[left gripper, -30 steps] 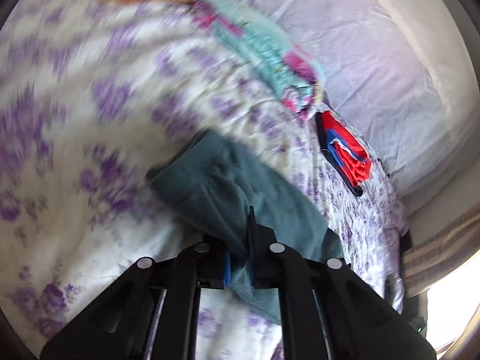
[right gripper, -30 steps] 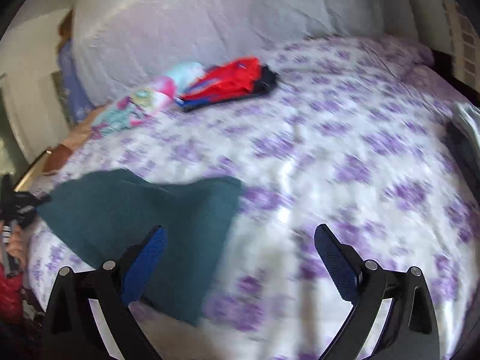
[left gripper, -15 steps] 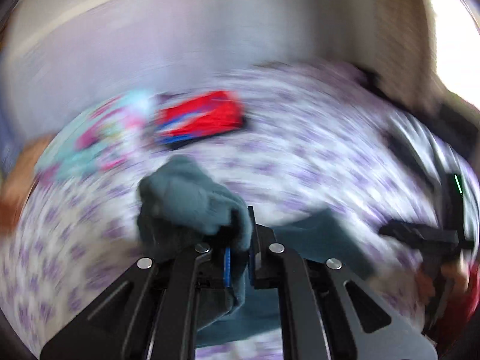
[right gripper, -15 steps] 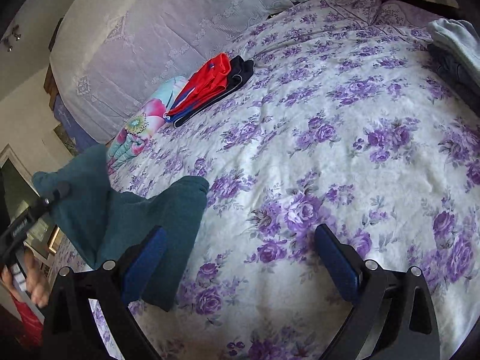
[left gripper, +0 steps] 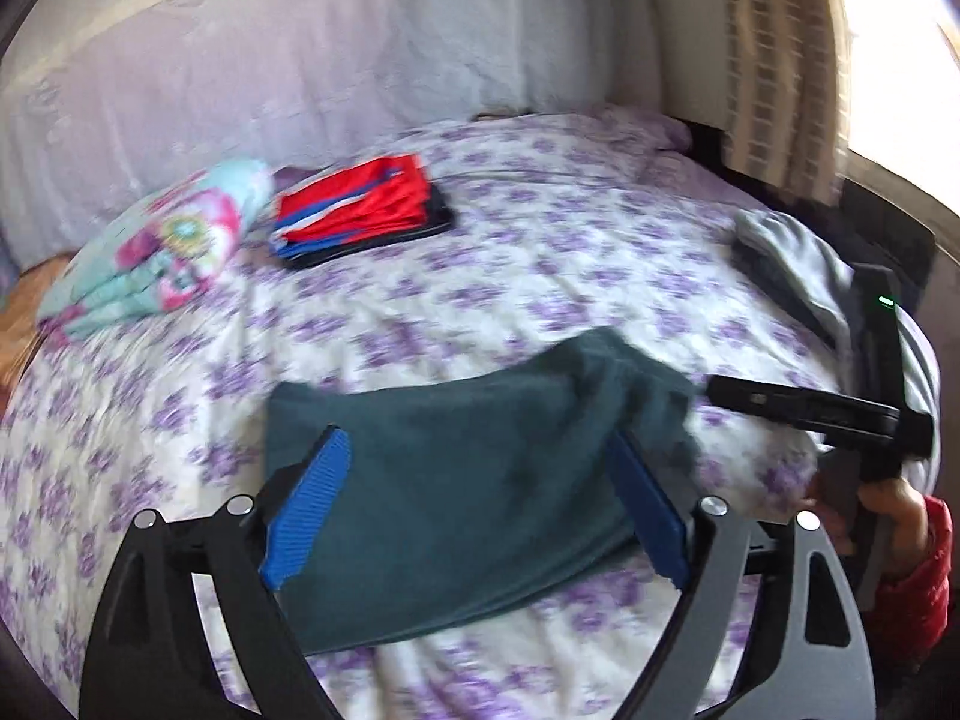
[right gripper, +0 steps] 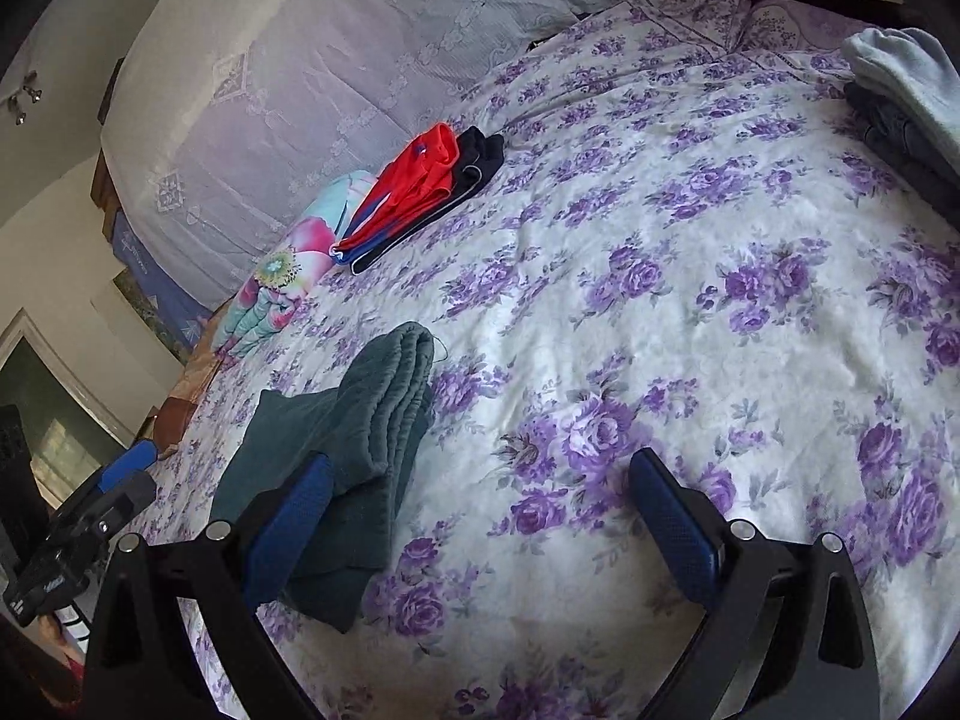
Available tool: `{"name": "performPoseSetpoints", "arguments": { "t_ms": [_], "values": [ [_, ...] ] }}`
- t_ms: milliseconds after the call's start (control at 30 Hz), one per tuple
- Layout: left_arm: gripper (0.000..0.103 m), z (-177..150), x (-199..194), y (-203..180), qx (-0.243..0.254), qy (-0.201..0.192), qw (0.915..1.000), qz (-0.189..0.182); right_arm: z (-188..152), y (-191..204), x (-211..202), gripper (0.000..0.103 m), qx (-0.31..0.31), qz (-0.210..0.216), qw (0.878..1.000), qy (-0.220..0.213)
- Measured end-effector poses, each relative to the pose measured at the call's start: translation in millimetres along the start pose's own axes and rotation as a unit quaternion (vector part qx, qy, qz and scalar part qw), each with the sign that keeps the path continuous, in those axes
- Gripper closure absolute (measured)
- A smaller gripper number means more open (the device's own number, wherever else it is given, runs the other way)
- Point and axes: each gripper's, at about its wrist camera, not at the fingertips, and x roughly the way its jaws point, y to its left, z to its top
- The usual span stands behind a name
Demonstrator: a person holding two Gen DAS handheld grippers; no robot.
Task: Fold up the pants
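Blue-padded, the left hand-held gripper [left gripper: 474, 510] was seen with its jaws opening above the folded teal pants [left gripper: 456, 480], which lay released on the floral bed [left gripper: 540, 276]. The right hand-held gripper [right gripper: 480, 516] was held wide open and empty just beside the pants. Farther off, 2 folded garments, red shorts [right gripper: 414, 186] and floral cloth [right gripper: 288, 276], were stacked near the headboard.
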Motion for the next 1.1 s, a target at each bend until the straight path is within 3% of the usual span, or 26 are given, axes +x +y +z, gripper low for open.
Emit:
{"name": "performPoseSetpoints", "arguments": {
  "t_ms": [133, 233, 333, 400, 433, 533, 600, 667, 767, 900, 967, 1000, 1033, 1100],
  "values": [
    [0.019, -12, 11, 45, -0.071, 0.026, 0.9969, 0.02, 2, 29, -16, 0.004, -0.048, -0.04, 0.997, -0.055],
    [0.019, -20, 21, 65, -0.094, 0.042, 0.9935, 0.048, 5, 68, -9, 0.004, -0.124, -0.047, 0.99, -0.054],
    [0.019, -34, 46, 77, -0.088, 0.092, 0.9878, 0.09, 0, 94, 24, 0.004, -0.196, -0.096, 0.976, -0.007],
    [0.013, -53, 68, 91, -0.104, 0.13, 0.9832, 0.074, -12, 94, 61, 0.004, -0.231, -0.137, 0.961, 0.07],
    [0.009, -59, 69, 101, -0.129, 0.123, 0.982, 0.063, -15, 88, 74, 0.004, -0.223, -0.134, 0.959, 0.108],
    [0.008, -62, 64, 126, -0.189, 0.125, 0.974, 0.017, -8, 77, 61, 0.004, -0.193, -0.106, 0.971, 0.097],
    [0.008, -54, 56, 137, -0.198, 0.106, 0.974, 0.03, -7, 75, 52, 0.004, -0.188, -0.107, 0.973, 0.081],
    [0.009, -38, 56, 144, -0.19, 0.094, 0.9764, 0.042, -4, 85, 34, 0.004, -0.196, -0.11, 0.974, 0.037],
    [0.009, -12, 68, 149, -0.179, 0.09, 0.979, 0.038, -6, 114, 18, 0.003, -0.223, -0.071, 0.972, 0.007],
    [0.009, 10, 116, 155, -0.158, 0.126, 0.9772, 0.066, -27, 160, 38, 0.003, -0.297, -0.049, 0.953, 0.037],
    [0.008, 5, 135, 159, -0.153, 0.142, 0.9748, 0.08, -40, 172, 59, 0.004, -0.339, -0.081, 0.936, 0.055],
    [0.005, -3, 146, 163, -0.153, 0.153, 0.9734, 0.075, -49, 172, 77, 0.003, -0.352, -0.097, 0.927, 0.086],
    [0.004, -8, 145, 166, -0.157, 0.139, 0.9754, 0.068, -54, 169, 89, 0.003, -0.352, -0.099, 0.924, 0.112],
    [0.004, -7, 139, 162, -0.143, 0.133, 0.9776, 0.078, -47, 161, 87, 0.003, -0.325, -0.07, 0.936, 0.118]
  ]
}}
